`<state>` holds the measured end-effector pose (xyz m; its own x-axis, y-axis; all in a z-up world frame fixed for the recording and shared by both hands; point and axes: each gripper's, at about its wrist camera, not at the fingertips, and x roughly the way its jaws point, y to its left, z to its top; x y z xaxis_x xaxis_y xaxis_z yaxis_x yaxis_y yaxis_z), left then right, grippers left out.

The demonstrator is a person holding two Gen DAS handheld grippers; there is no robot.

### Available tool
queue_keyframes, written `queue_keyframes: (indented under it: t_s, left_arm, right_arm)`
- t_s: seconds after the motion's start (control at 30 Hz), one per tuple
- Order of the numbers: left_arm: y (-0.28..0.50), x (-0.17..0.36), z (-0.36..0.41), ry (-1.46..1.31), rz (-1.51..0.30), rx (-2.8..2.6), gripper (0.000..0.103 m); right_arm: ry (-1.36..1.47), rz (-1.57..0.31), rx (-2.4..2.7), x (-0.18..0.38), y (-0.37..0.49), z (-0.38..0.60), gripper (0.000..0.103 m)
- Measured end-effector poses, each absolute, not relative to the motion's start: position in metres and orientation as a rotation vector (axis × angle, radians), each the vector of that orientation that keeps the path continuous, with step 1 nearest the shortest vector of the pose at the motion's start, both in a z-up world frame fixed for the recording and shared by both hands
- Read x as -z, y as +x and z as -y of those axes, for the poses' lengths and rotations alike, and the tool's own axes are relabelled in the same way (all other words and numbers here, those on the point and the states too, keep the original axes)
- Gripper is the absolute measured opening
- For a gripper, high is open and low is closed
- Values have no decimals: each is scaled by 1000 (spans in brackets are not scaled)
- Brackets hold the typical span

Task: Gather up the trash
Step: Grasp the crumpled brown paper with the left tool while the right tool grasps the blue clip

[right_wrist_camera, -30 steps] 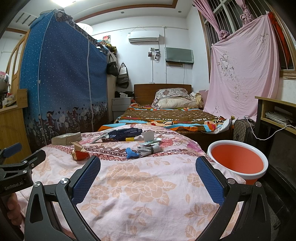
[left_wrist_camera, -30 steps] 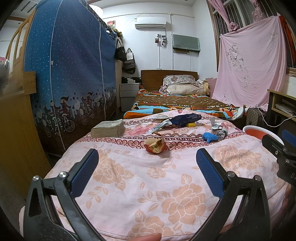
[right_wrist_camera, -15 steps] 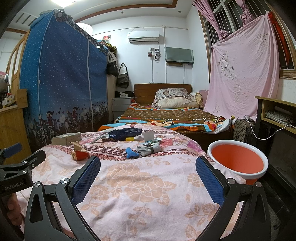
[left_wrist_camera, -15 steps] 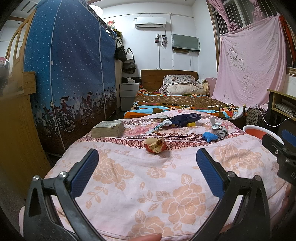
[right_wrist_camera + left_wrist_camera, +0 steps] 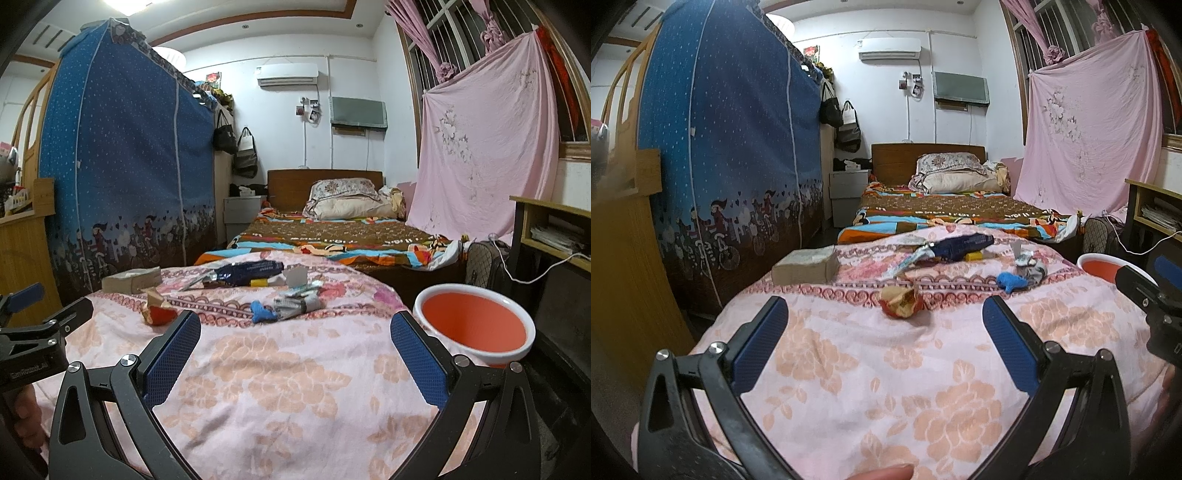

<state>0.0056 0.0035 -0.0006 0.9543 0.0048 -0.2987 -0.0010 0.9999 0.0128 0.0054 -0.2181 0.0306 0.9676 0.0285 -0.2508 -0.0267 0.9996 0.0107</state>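
Left hand-held gripper (image 5: 884, 325): jaws wide apart, empty, hovering over the near part of the bed (image 5: 849, 376), short of the litter.
Right hand-held gripper (image 5: 295, 338): jaws spread, empty, beside the left one.
Trash: red crumpled wrapper (image 5: 900, 302) nearest, roughly centred ahead of the left jaws; blue scrap (image 5: 263, 312) and grey packet (image 5: 297, 303) touching, further right; dark blue bag (image 5: 248, 272) at the back.
Bin: orange basin (image 5: 476, 328) just off the bed's right edge.
Step in hand (judged): approach to first pick, nothing collected yet.
Method: take the wrapper first; come down over it, pinch its raised crumple, not the bedspread.
Risk: soft cover may bunch between the pads.
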Motion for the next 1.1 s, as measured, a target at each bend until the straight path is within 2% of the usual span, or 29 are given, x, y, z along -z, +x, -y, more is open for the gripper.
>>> queue_keyframes:
  t_s: [0.43, 0.7, 1.03, 1.1]
  left_arm:
    - [40, -32, 1, 16, -247, -22, 93]
    - [55, -45, -9, -10, -177, -44, 93]
    - [69, -36, -13, 9, -162, -14, 93]
    - [77, -32, -13, -5, -192, 14, 93]
  right_arm:
    - [-13, -247, -9, -49, 35, 210, 103]
    - [-58, -158, -47, -66, 49, 204, 103]
    - [-99, -139, -119, -57, 77, 202, 103]
    - [-101, -172, -143, -52, 86, 200, 97]
